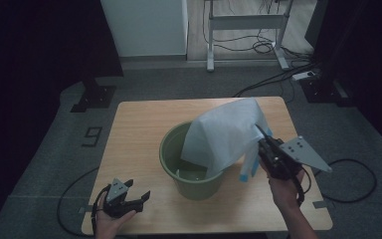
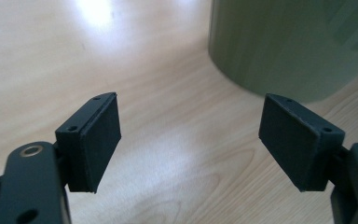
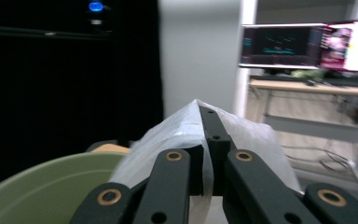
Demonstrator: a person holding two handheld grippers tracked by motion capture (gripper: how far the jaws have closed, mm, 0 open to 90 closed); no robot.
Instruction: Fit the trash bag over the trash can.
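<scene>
On the desk point(image 1: 144, 119), pretty much dead centre, sits a green bucket point(image 1: 191, 172), and a white plastic bag point(image 1: 224, 134) is draped over its far-right rim with part of it hanging down inside. The right hand-held gripper point(image 1: 264, 135) is just right of the bucket, up above the desk, and its jaws are pinched together on the bag's upper edge. The right gripper view makes that clear: the thin white plastic point(image 3: 177, 135) is squeezed between the two black jaws, with the green rim point(image 3: 42, 186) low at the left. A bit of the bag with a blue patch dangles down next to the bucket's right side.

The left hand-held gripper point(image 1: 138, 199) is over at the near-left corner of the desk, held low in the person's hand, well apart from the bag. Its jaws stand wide apart with nothing between them. In the left gripper view you see bare wood between the pads point(image 2: 100, 140) and the bucket's green wall point(image 2: 284, 46) just ahead to the right.
</scene>
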